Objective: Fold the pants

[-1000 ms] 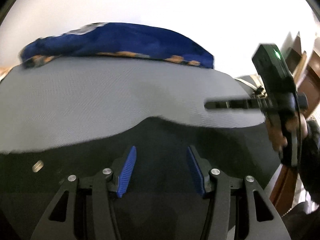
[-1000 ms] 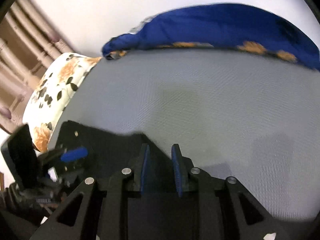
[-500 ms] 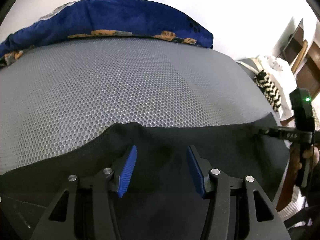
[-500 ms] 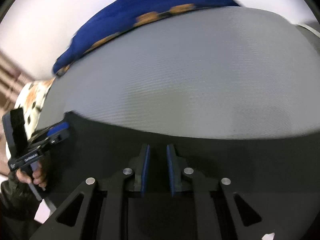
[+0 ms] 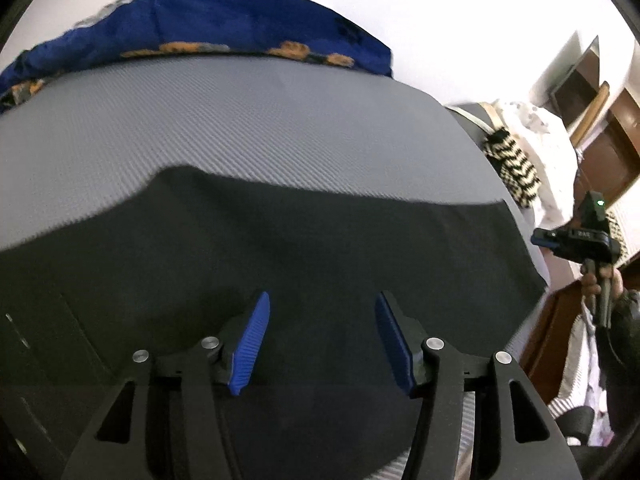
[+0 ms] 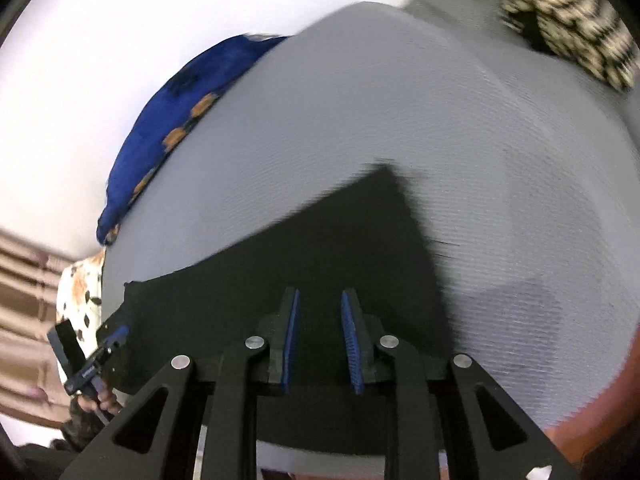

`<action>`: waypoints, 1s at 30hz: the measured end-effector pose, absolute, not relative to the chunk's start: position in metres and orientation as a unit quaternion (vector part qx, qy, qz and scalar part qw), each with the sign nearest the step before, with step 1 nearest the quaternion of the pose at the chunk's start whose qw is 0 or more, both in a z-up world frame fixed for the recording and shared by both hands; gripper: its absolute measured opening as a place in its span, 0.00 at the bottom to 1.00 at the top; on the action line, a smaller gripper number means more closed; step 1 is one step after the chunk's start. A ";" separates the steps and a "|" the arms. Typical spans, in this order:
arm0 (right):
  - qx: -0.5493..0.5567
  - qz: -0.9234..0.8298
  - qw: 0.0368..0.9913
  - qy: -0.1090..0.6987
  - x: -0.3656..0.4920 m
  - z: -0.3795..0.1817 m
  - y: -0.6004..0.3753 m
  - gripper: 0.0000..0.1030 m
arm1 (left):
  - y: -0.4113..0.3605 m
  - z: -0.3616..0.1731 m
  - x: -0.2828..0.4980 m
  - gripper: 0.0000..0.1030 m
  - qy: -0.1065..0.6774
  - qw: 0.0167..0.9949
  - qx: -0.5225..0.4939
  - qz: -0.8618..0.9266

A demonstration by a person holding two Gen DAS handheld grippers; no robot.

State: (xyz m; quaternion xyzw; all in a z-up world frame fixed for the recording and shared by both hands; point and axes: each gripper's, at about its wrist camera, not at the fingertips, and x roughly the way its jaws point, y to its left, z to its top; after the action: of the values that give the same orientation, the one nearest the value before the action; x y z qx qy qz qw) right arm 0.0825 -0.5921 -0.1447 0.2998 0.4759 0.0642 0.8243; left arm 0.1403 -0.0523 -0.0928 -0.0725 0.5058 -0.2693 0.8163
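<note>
While its blue-padded jaws stand wide apart, the left gripper (image 5: 322, 336) hovers low in the frame over flat black fabric pants (image 5: 280, 248). Low in its own frame, the right gripper (image 6: 320, 342) shows a narrow empty gap above the same pants (image 6: 340, 248). Around them spreads a grey textured mattress (image 5: 240, 112), with a blue orange-patterned blanket (image 5: 208, 28) along the upper edge.

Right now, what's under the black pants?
The black pants lie on the grey textured bedcover, which shows beyond their far edge. Whatever sits directly beneath the fabric is covered.
</note>
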 end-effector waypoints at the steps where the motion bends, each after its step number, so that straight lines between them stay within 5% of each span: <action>1: 0.309 0.058 0.820 0.479 0.078 -0.150 -0.603 0.21 | -0.058 -0.094 0.136 0.55 0.510 0.813 -0.072 -0.272; 23: 0.365 0.182 0.787 0.462 0.054 -0.202 -0.625 0.20 | -0.134 -0.112 0.115 0.60 0.534 0.793 -0.006 -0.294; 30: 0.378 0.140 0.801 0.442 0.050 -0.198 -0.609 0.11 | -0.136 -0.115 0.113 0.63 0.518 0.803 0.000 -0.296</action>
State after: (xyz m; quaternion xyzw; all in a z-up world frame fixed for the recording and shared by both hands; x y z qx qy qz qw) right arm 0.0498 -0.6095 -0.1980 0.3782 0.4416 0.1400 0.8015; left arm 0.1133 -0.1356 -0.1147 -0.0002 0.5177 -0.2965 0.8026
